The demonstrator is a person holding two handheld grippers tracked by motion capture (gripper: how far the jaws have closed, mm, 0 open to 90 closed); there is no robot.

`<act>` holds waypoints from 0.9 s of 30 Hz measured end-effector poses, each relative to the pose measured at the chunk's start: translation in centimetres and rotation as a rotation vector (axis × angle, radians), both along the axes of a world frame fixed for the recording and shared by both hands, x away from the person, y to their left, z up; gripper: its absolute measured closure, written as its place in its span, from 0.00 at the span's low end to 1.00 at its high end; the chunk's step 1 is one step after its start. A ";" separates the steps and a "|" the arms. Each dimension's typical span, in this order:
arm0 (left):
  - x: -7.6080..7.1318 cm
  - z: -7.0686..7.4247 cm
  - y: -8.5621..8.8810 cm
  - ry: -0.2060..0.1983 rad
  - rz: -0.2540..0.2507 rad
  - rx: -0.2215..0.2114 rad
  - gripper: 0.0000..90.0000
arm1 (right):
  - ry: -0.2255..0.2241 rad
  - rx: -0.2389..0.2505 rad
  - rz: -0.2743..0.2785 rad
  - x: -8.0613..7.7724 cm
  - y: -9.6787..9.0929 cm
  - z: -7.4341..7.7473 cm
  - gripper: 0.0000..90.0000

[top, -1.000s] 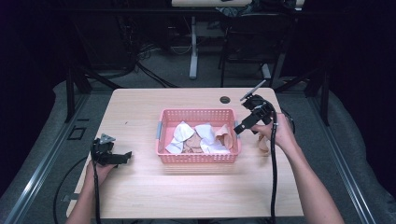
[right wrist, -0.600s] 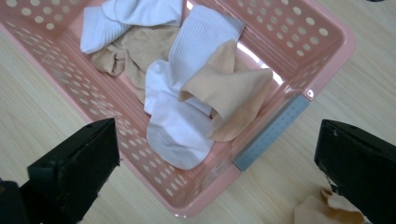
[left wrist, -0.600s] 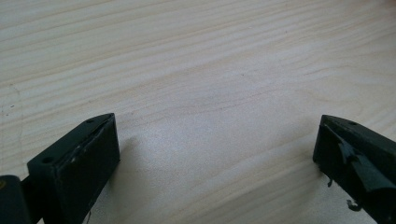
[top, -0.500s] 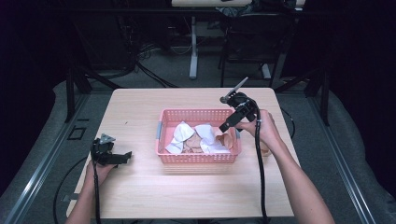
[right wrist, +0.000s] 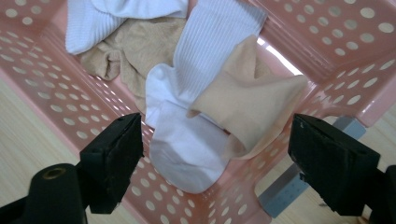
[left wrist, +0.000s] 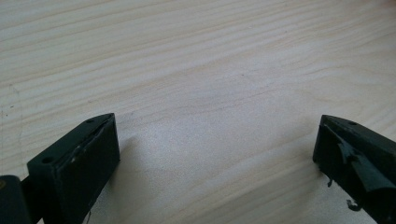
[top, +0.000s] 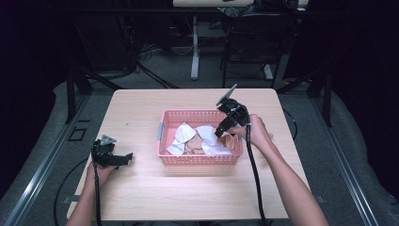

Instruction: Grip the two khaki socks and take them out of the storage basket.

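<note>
Perforated pink plastic basket [right wrist: 56,88], ribbed white cloth sock [right wrist: 210,42], matt pale wood table [left wrist: 210,70]

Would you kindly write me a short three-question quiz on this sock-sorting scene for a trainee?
1. True or false: the left gripper holds a sock.
2. Which thing lies nearest between the open jaws of the right gripper? A) a beige sock B) a blue towel C) a spoon
3. Fill in: the socks lie in a pink ____.

Key
1. False: it rests on the table with open, empty jaws.
2. A: the beige sock lies on a white sock; the jaws have just been closing, and no pad presses on either yet.
3. basket.
</note>
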State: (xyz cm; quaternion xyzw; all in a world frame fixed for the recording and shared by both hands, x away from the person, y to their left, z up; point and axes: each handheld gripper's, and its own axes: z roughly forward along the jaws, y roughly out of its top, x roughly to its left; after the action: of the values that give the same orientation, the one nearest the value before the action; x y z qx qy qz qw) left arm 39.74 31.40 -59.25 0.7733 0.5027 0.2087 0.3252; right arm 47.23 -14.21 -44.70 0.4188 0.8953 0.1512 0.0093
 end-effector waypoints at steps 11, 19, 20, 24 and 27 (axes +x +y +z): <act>0.0 0.0 0.0 0.000 -0.002 0.000 0.00 | 0.043 -0.061 -0.062 1.0 0.0 -2.5 0.46; 0.0 0.0 0.0 0.000 -0.002 0.000 0.00 | 0.057 -0.083 -0.081 1.5 -0.3 -3.4 0.76; 0.0 0.0 0.0 0.000 -0.002 0.000 0.00 | 0.056 -0.073 -0.095 1.5 -0.3 -3.5 0.80; 0.0 0.0 0.0 0.000 -0.002 0.000 0.00 | 0.063 -0.086 -0.090 1.7 -0.6 -3.5 0.90; 0.0 0.0 0.0 0.000 -0.002 0.000 0.00 | 0.058 -0.079 -0.089 1.6 -0.7 -3.3 0.94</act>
State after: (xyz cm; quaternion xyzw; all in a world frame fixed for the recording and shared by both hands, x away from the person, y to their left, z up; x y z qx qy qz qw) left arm 39.75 31.40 -59.26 0.7737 0.5018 0.2085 0.3257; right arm 48.83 -14.93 -48.03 0.4616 0.8811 0.1028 0.0068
